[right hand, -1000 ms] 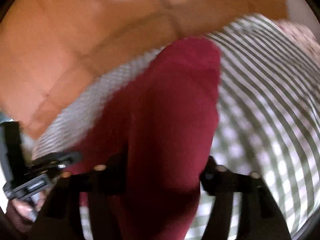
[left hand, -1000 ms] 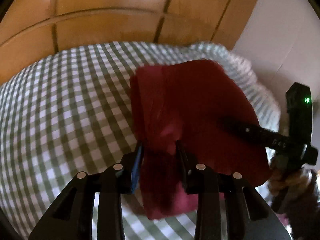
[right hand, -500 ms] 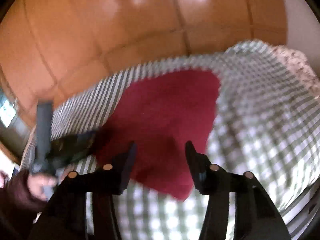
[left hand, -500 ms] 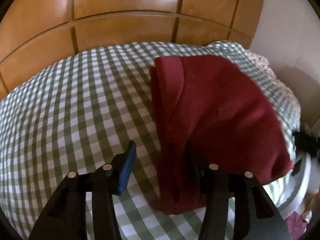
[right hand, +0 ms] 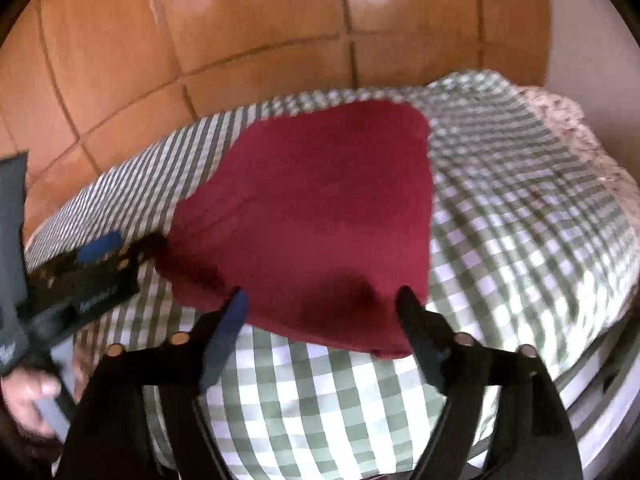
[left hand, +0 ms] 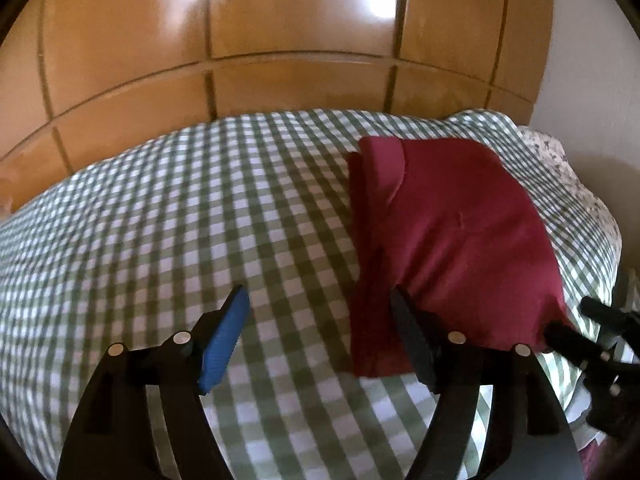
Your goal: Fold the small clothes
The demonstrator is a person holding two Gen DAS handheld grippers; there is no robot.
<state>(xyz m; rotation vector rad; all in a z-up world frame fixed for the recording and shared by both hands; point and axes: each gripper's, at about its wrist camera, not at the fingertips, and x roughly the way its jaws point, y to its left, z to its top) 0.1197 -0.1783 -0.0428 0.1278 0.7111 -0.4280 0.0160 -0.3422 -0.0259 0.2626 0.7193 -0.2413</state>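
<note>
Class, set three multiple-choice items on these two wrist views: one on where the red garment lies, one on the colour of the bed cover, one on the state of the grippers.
1. The red garment lies:
A. on the floor
B. on the checked cover
C. in a basket

2. The bed cover is:
A. green and white checks
B. plain blue
C. yellow stripes

3. The left gripper and right gripper are:
A. both shut on cloth
B. one shut
C. both open

Answers: B, it lies folded on the cover; A, the checks show in both views; C, the jaws stand apart with nothing clamped.

We see open checked bed (left hand: pixel 168 216) left of the red garment (left hand: pixel 452 220); wooden panelling (left hand: pixel 280 40) blocks beyond.
</note>
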